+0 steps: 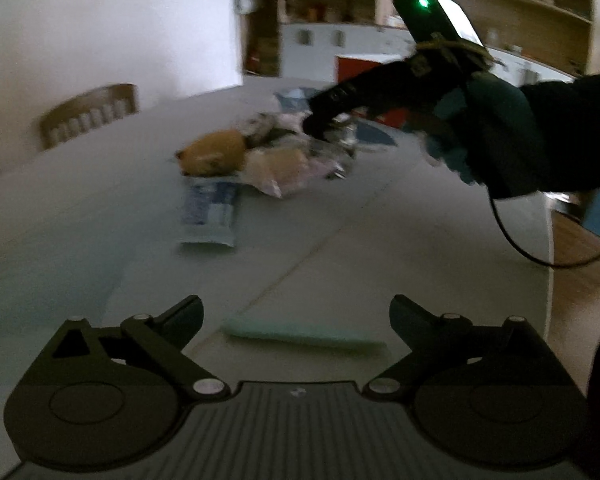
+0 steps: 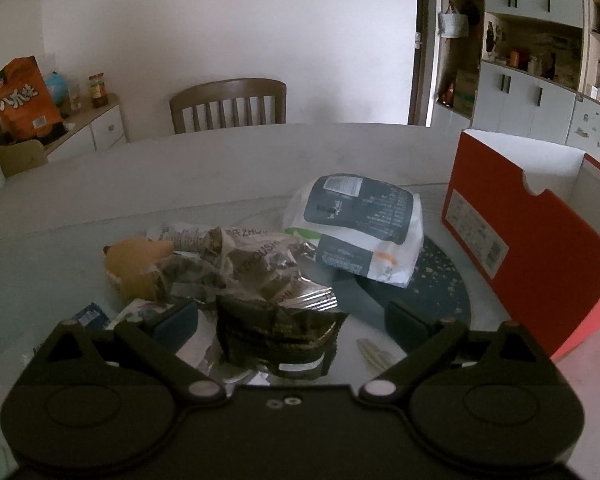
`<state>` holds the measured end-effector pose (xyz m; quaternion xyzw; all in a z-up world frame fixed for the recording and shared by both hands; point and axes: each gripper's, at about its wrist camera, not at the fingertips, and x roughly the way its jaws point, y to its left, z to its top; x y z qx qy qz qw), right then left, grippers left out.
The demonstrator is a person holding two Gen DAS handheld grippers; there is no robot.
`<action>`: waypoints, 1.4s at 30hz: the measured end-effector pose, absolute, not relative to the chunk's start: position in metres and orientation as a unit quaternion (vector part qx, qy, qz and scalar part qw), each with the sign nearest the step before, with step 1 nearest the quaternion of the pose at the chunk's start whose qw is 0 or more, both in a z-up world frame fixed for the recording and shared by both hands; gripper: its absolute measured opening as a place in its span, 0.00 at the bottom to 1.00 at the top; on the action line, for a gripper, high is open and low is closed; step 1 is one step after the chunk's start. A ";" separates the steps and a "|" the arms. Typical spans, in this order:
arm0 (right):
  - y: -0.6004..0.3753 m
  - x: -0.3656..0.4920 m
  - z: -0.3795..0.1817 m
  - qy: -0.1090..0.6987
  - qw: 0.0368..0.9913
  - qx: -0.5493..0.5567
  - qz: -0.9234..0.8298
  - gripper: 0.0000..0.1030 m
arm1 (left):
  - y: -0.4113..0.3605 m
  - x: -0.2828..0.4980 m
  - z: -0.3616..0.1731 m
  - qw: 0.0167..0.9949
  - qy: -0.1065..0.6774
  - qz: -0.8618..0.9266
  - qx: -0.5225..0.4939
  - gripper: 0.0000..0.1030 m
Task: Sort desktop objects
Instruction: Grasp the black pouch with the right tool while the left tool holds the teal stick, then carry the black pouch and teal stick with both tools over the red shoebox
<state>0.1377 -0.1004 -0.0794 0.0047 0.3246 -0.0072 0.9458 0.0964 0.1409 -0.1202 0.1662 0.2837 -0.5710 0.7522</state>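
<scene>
Left tongs [image 1: 296, 312] spread wide, nothing between, hanging over bare desk [image 1: 80, 216] near its close edge; pale green flat strip [image 1: 304, 334] on desk just ahead. Right tongs [image 2: 292, 320] apart, straddling crumpled dark foil wrapper [image 2: 276, 340], pads not pressing it. Wrapper at near side of litter heap mid-desk: brown plush toy [image 2: 134, 264], white-and-grey pouch [image 2: 360, 224]. Open red box [image 2: 532, 248] at right desk edge.
</scene>
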 end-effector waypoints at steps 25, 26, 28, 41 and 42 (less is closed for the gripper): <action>-0.100 0.138 -0.084 0.328 0.945 0.002 -0.003 0.90 | 0.140 0.101 -0.137 0.699 0.268 -0.633 0.198 0.95; -0.099 0.139 -0.084 0.329 0.944 0.000 -0.004 0.86 | 0.141 0.101 -0.137 0.697 0.267 -0.635 0.198 0.95; -0.099 0.141 -0.087 0.337 0.941 0.002 -0.005 0.68 | 0.141 0.101 -0.136 0.697 0.267 -0.636 0.198 0.95; -0.104 0.138 -0.078 0.343 0.939 0.007 -0.012 0.55 | 0.137 0.099 -0.133 0.700 0.275 -0.630 0.192 0.94; -0.105 0.137 -0.076 0.343 0.939 0.007 -0.014 0.55 | 0.137 0.100 -0.132 0.701 0.275 -0.630 0.190 0.94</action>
